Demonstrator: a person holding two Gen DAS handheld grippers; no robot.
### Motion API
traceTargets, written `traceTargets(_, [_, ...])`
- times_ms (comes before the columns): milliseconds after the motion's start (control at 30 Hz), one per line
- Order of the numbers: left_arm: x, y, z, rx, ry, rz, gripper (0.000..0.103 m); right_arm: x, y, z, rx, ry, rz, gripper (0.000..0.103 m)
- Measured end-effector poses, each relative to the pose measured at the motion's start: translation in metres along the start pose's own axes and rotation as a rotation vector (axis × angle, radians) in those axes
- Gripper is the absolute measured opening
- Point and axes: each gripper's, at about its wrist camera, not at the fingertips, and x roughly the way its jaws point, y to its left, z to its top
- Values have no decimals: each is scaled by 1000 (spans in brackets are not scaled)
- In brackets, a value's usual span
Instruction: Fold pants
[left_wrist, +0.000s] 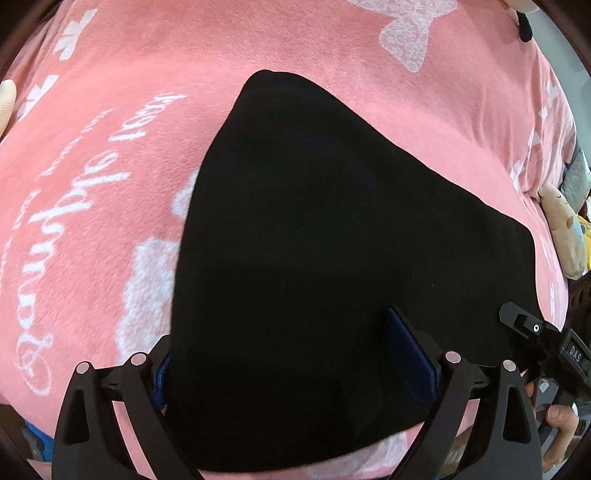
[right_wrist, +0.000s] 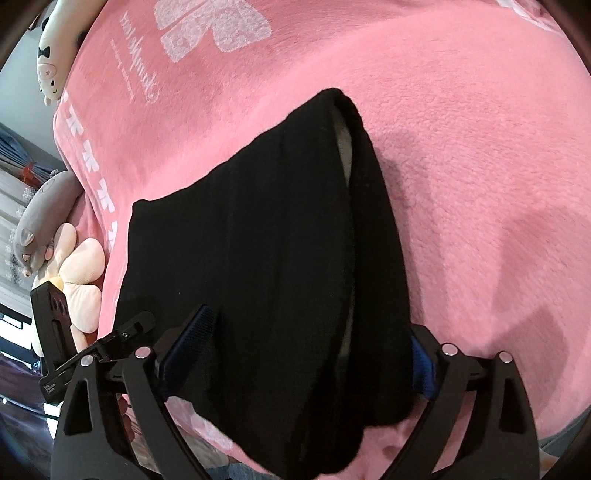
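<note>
On a bed spread with a pink fleece blanket (left_wrist: 258, 59), printed with white script and butterfly shapes, a pair of black pants (left_wrist: 332, 240) lies folded into a compact, roughly triangular bundle. Both handheld grippers hang over its near edge, angled steeply down. Seen from the left wrist, the left gripper (left_wrist: 295, 354) has its jaws spread wide; the black cloth lies between the blue-padded fingers (left_wrist: 406, 354), which stand apart from it rather than pinching it. Part of a person's hand (left_wrist: 561, 417) shows at the lower right, beside the tip of the other tool. Seen from the right wrist, the right gripper (right_wrist: 306, 354) is likewise spread wide, its blue pads straddling the layered edge of the pants (right_wrist: 277, 258), where a sliver of pale lining shows in the fold; no pad appears to press on the fabric. Soft toys line the edge of the bed: a grey plush animal (right_wrist: 44, 218), a cream flower cushion (right_wrist: 81, 273) and a white plush doll (right_wrist: 55, 51).
</note>
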Motion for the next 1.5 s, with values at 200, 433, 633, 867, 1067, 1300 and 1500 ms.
traceTargets(200, [12,-14,5,22,-21,45,98,7,2,4,-19,7,19,98])
traceTargets(433, [8,-26,12,49,-54,33,82,-2,3,2,9,-45,21,52])
traceTargets(633, [-20,-53,11,153,-123,10,39,-14,14,2,-20,-62,82,36])
traceTargets(867, [-58,-68,-6,221,-172,11,22,-38,31,-10,-78,-82,130,35])
traceTargets(1067, [-47,-47,-7,186,-146,72,27,-33,7,-13,-16,-54,120,36])
traceTargets(1300, [-10,-5,5,-20,-37,45,75,-19,-7,-12,40,-17,111,52])
traceTargets(1500, [-2,24,13,-172,-4,-143,54,-14,-14,-13,63,0,129,46])
